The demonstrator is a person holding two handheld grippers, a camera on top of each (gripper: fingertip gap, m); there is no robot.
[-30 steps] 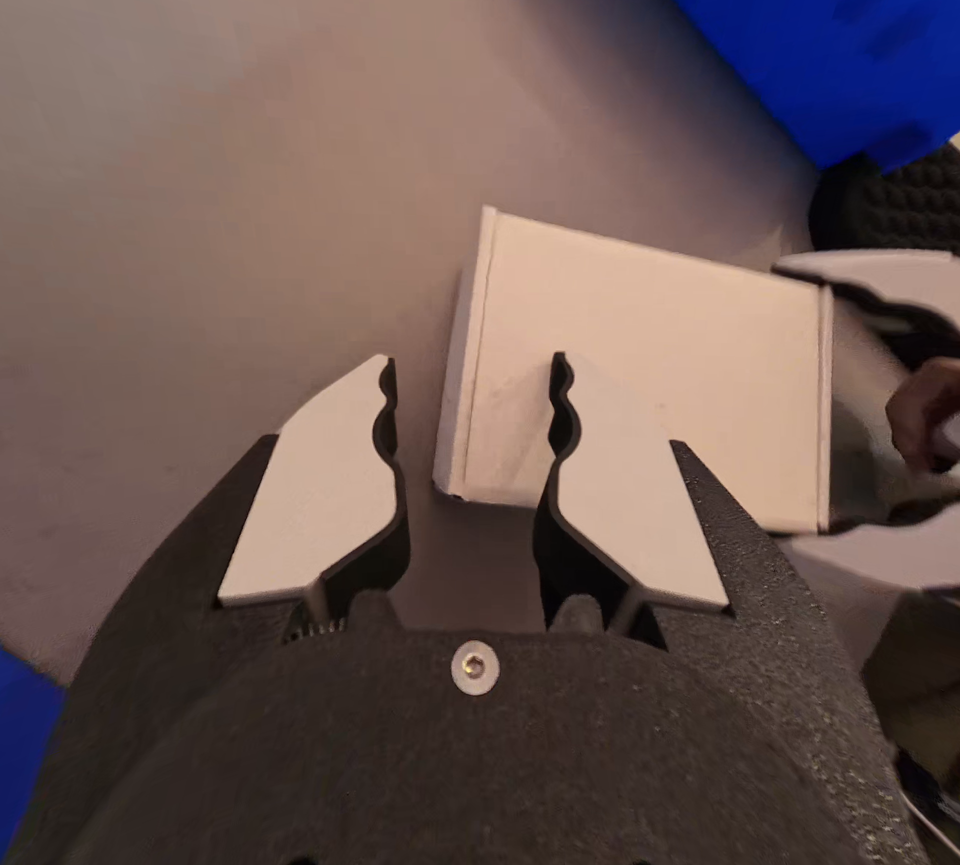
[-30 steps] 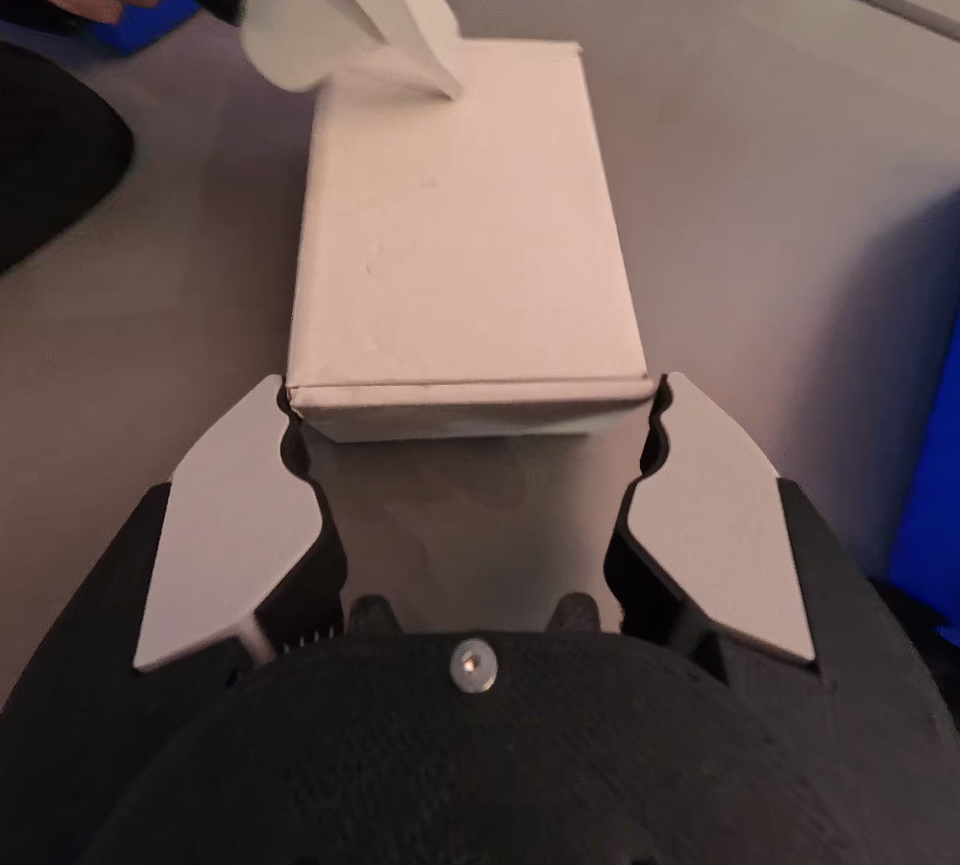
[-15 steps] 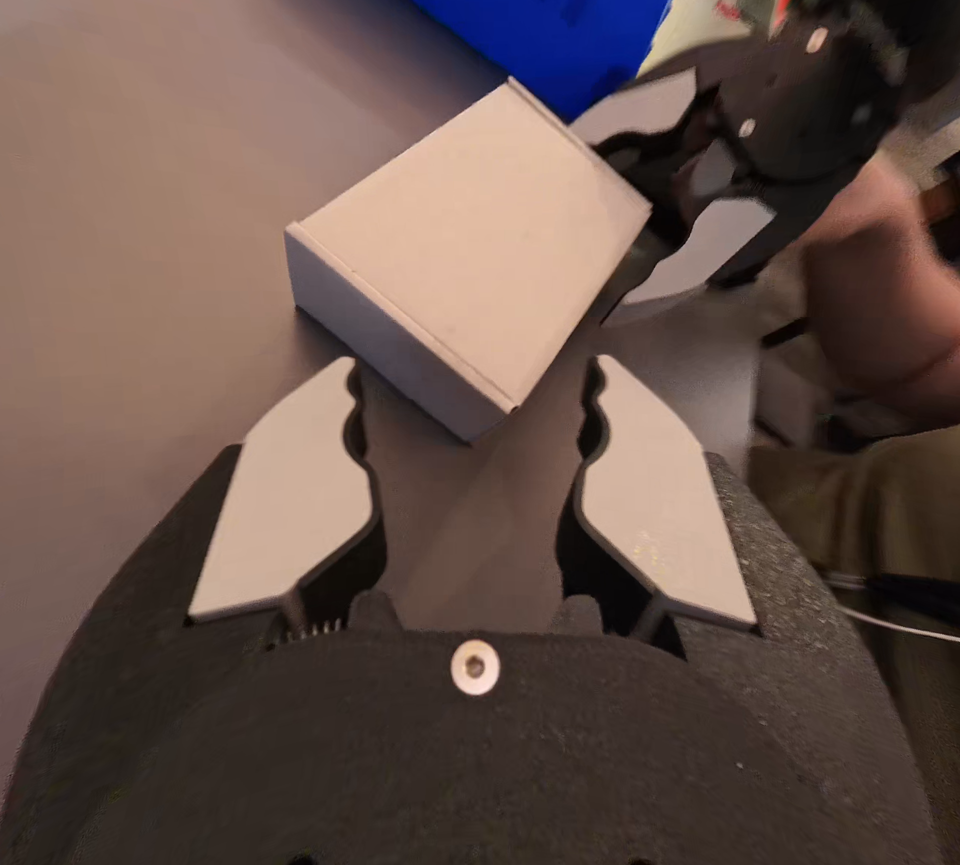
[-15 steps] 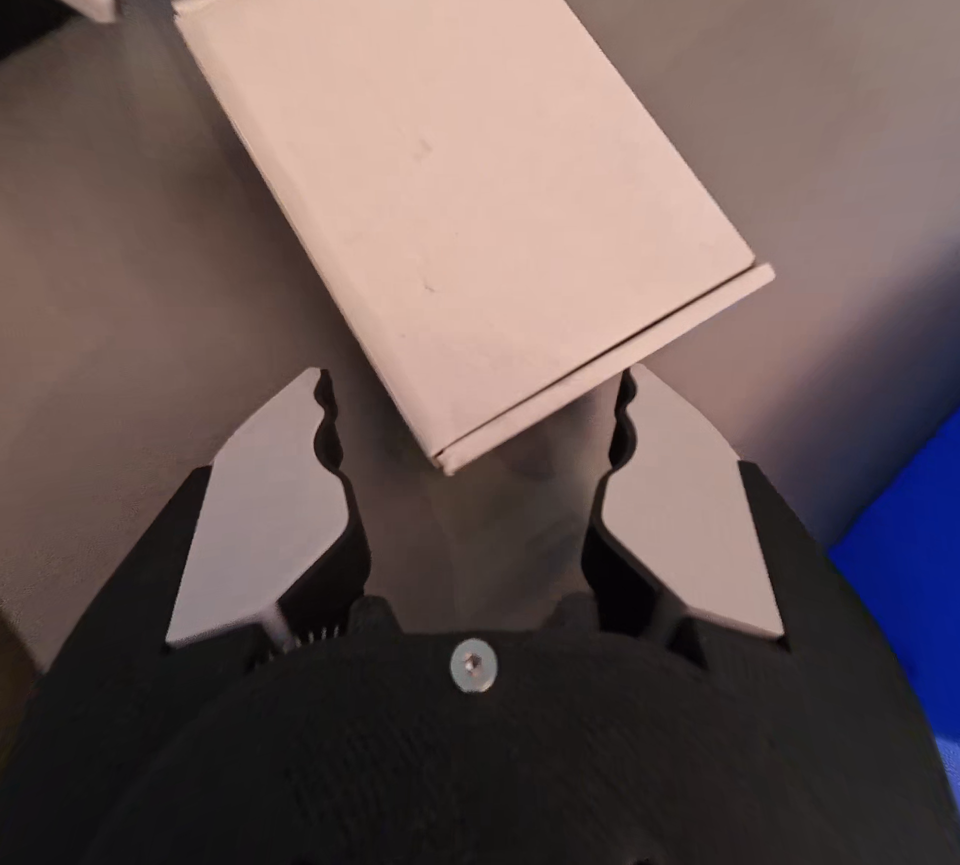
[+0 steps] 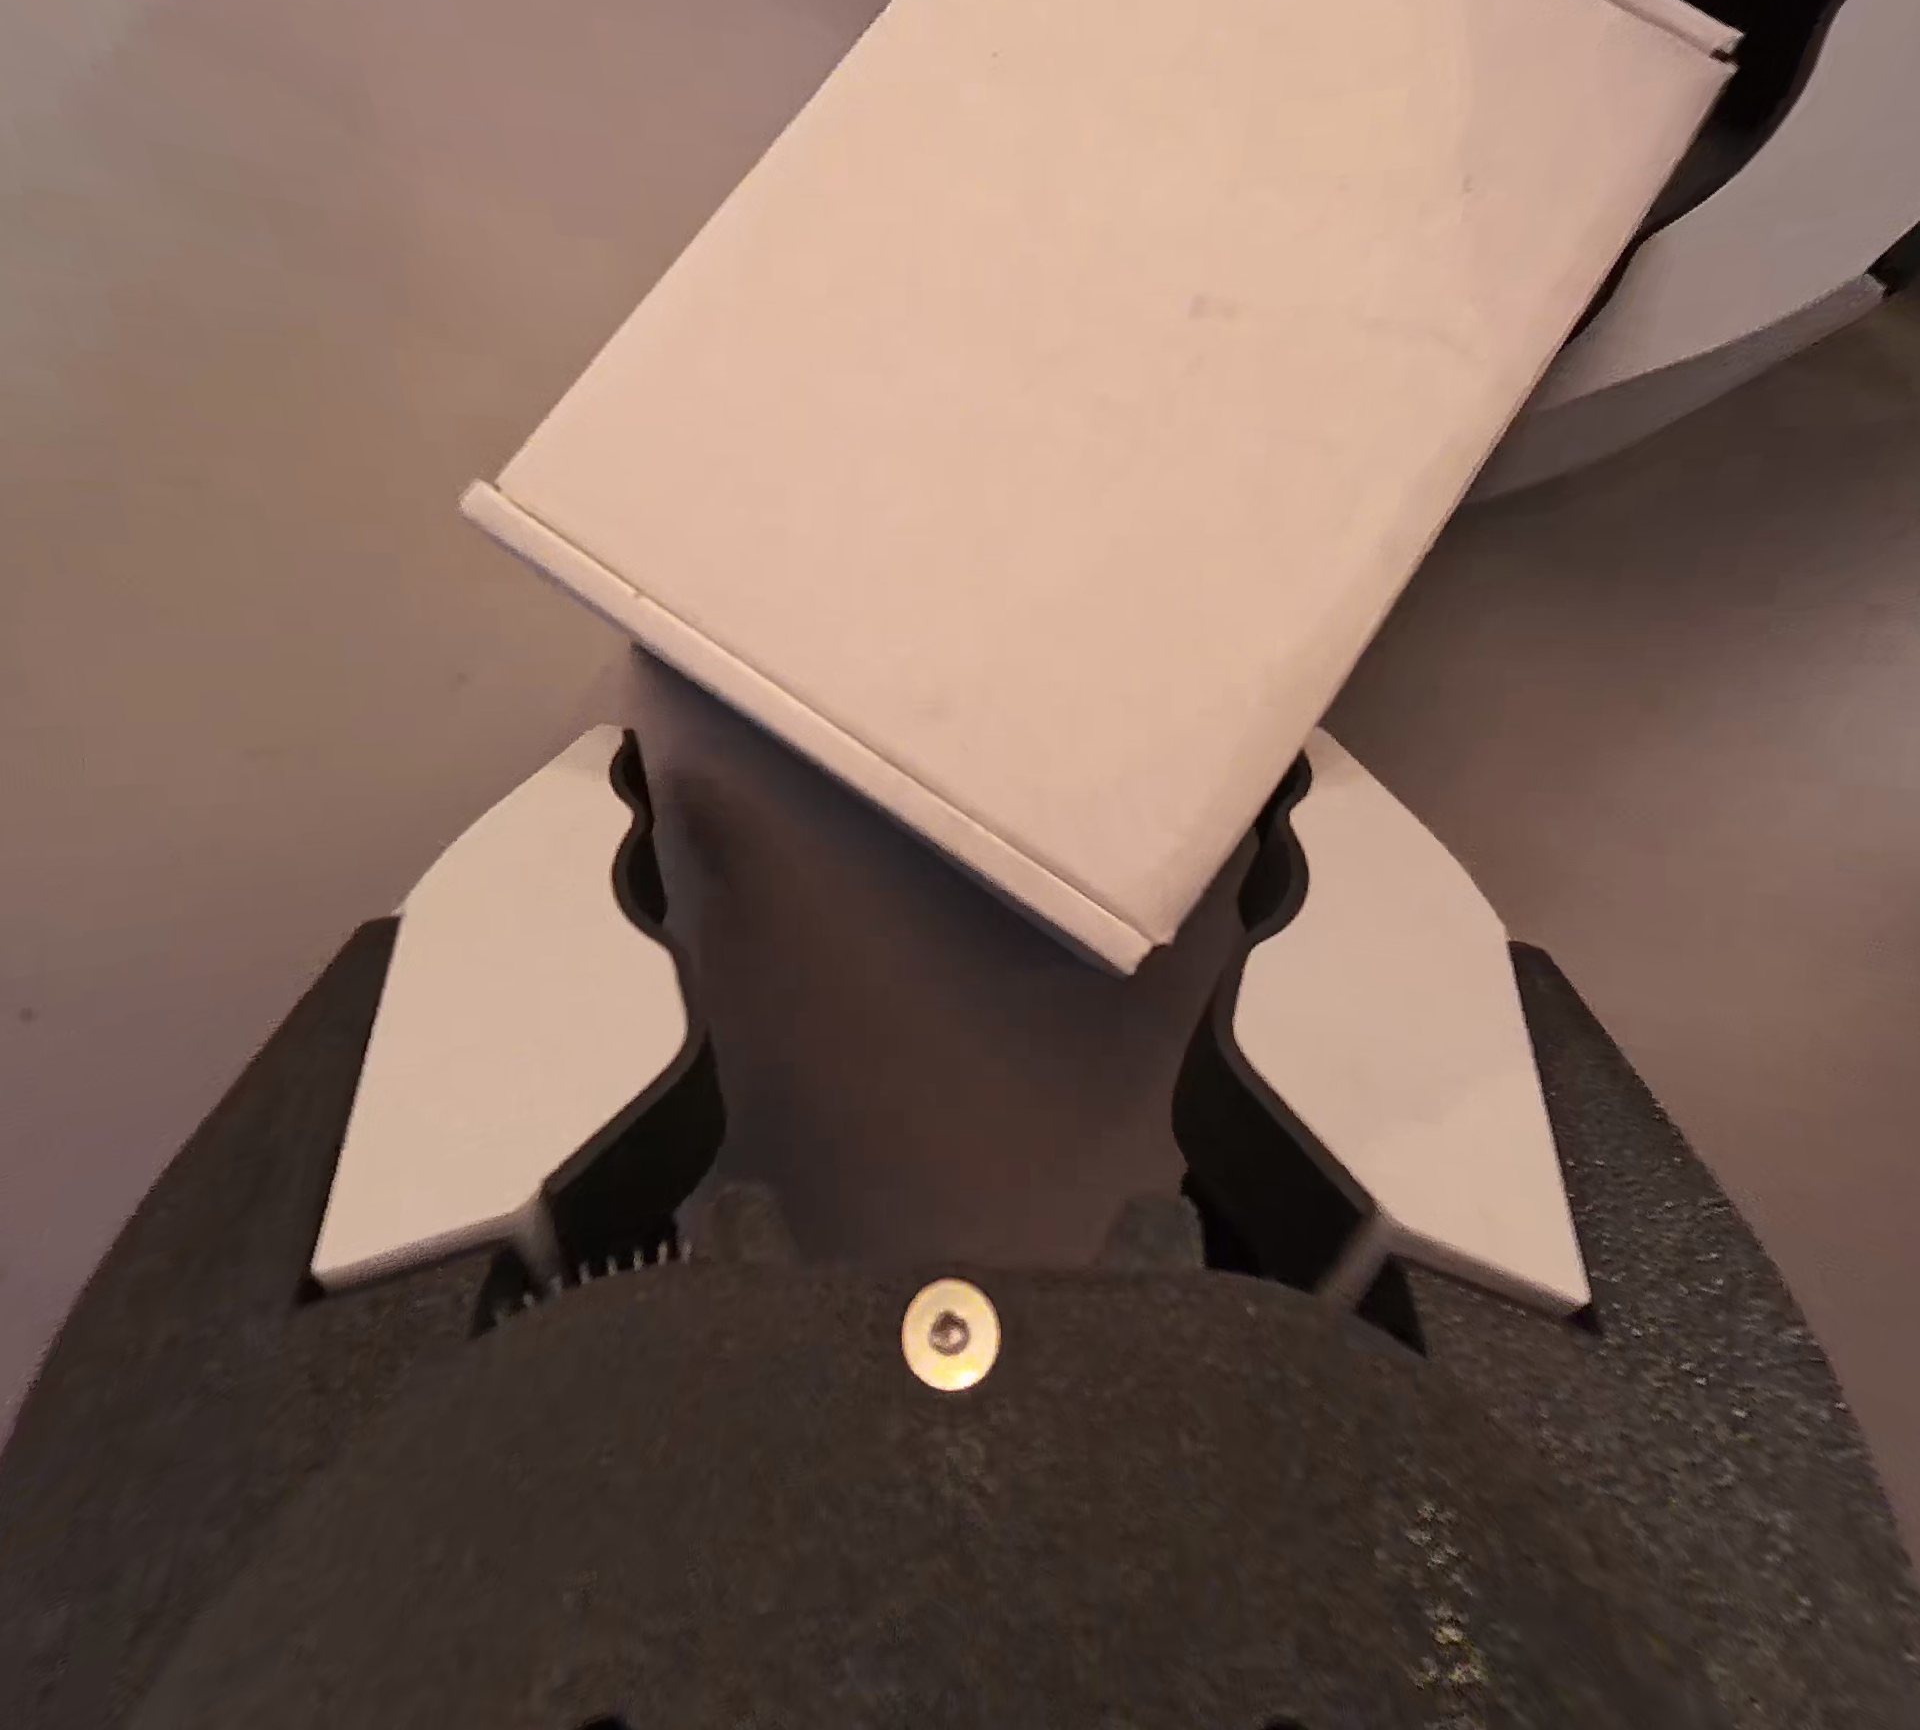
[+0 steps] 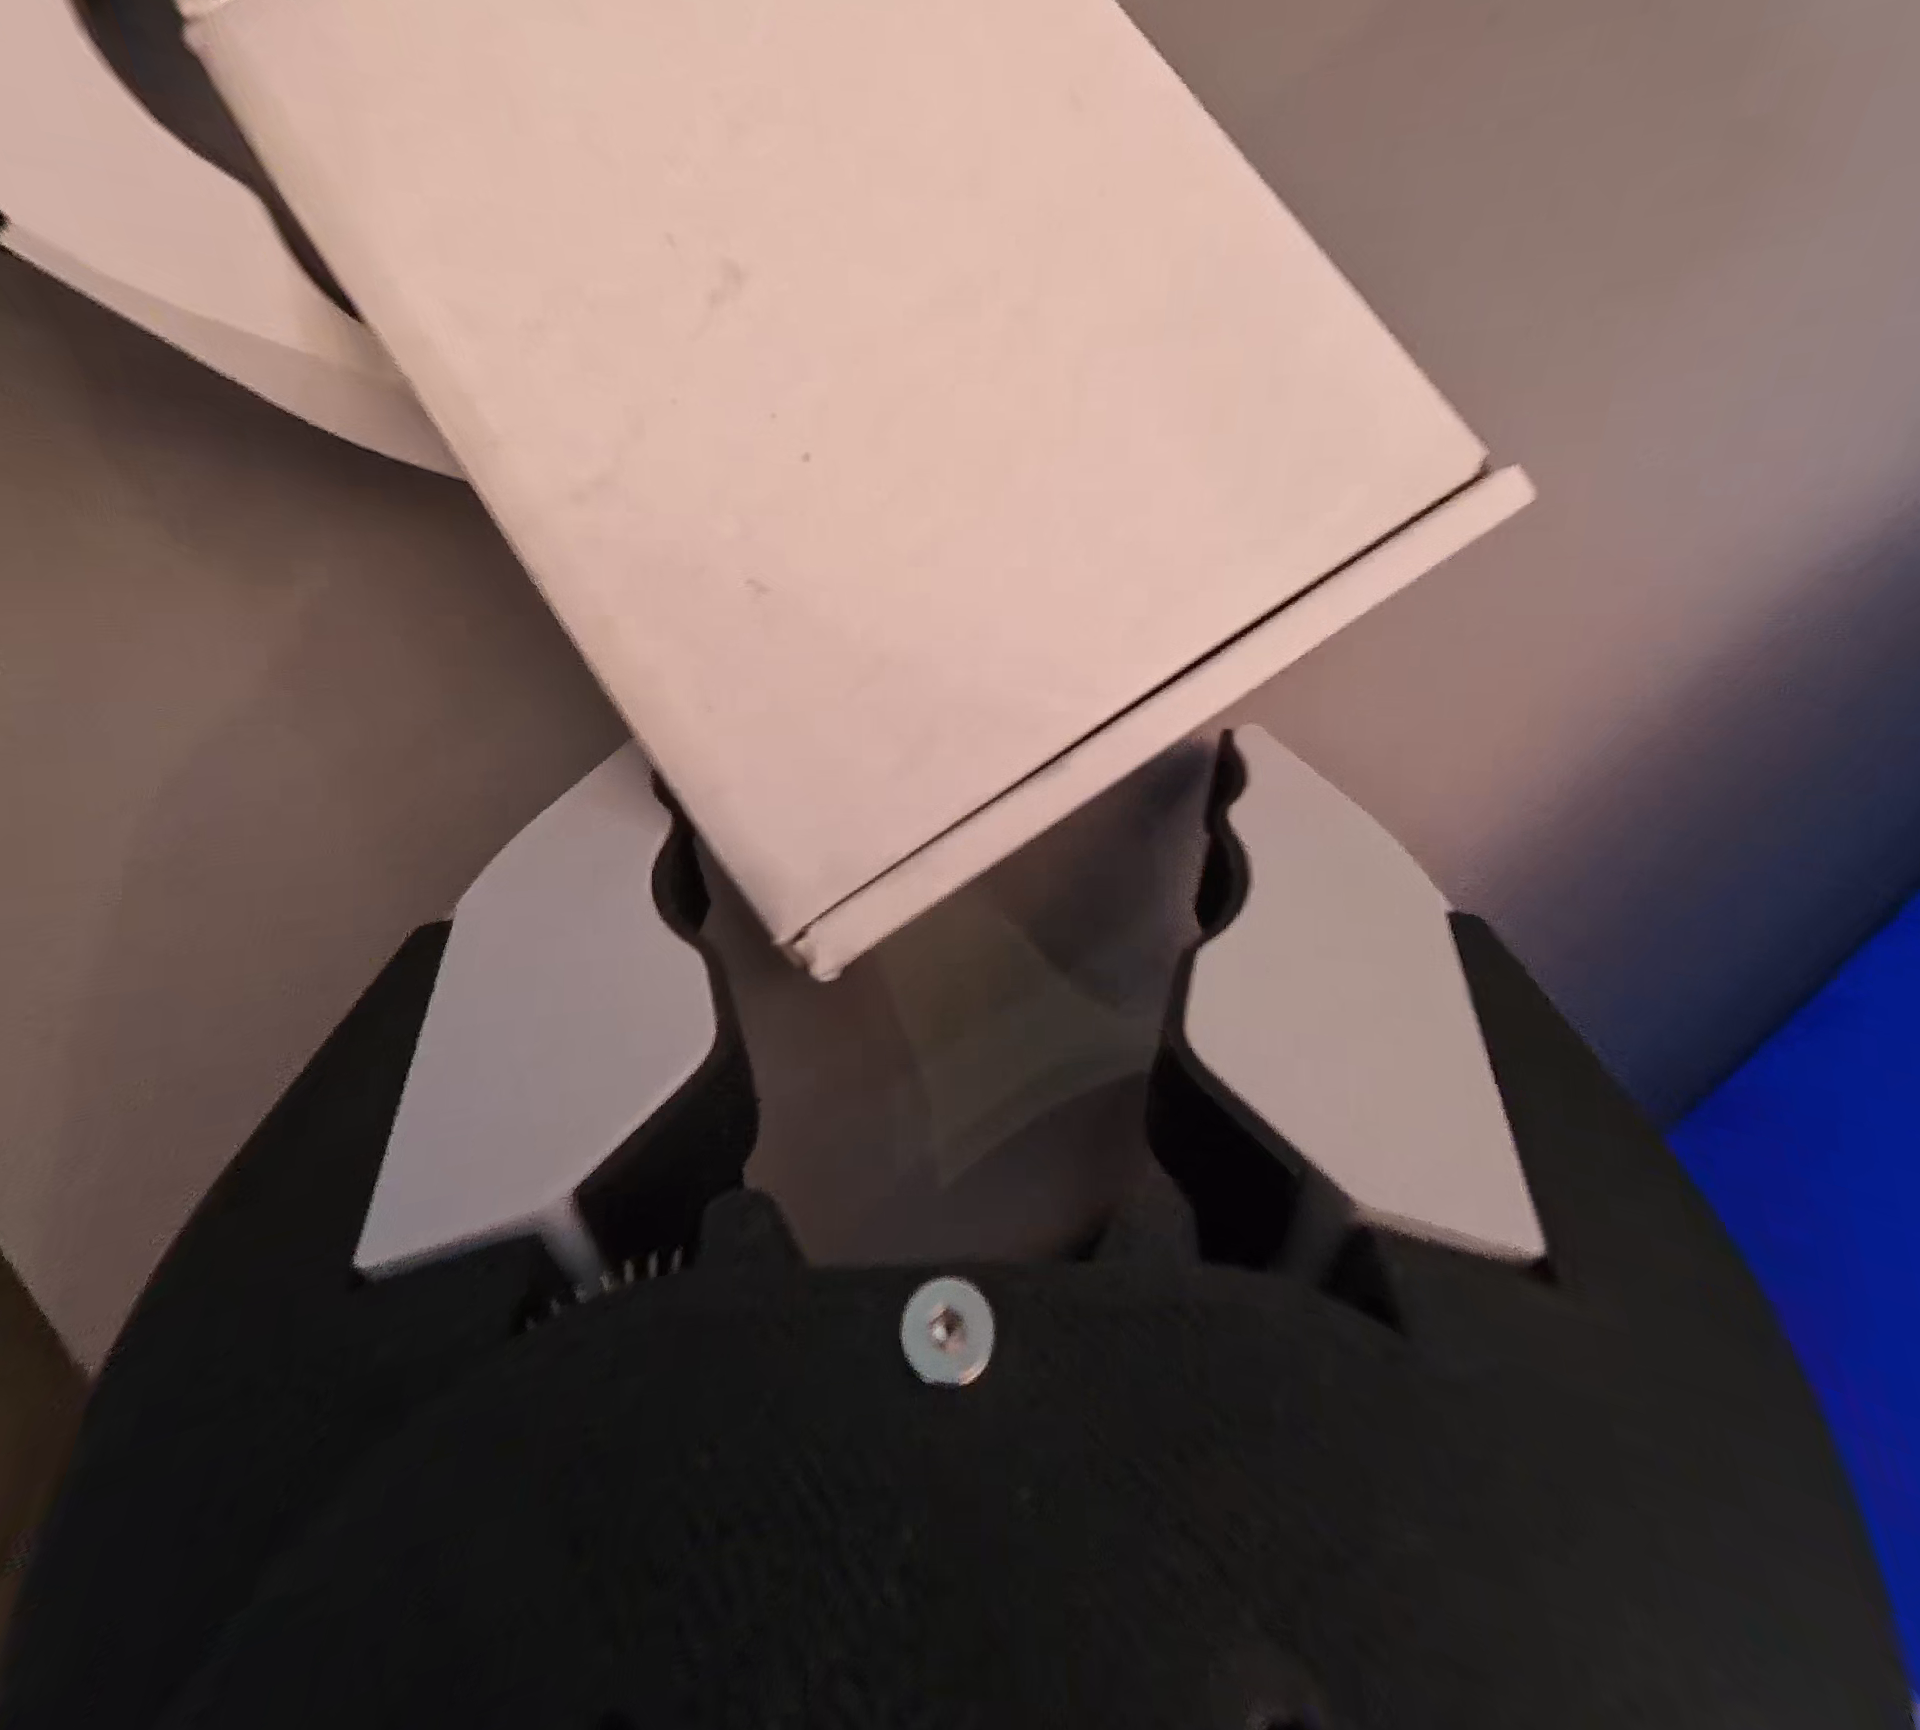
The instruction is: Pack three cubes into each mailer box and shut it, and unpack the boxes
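A closed, plain white cardboard mailer box with faint scuffs and no readable writing lay skewed on the grey worktop. The left claw and right claw gaped at opposite corners, gripping nothing. Its contents were hidden.

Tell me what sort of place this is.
Probably a packing or test workbench: a closed white mailer box lies on a plain grey table, with a blue bin at the edge.
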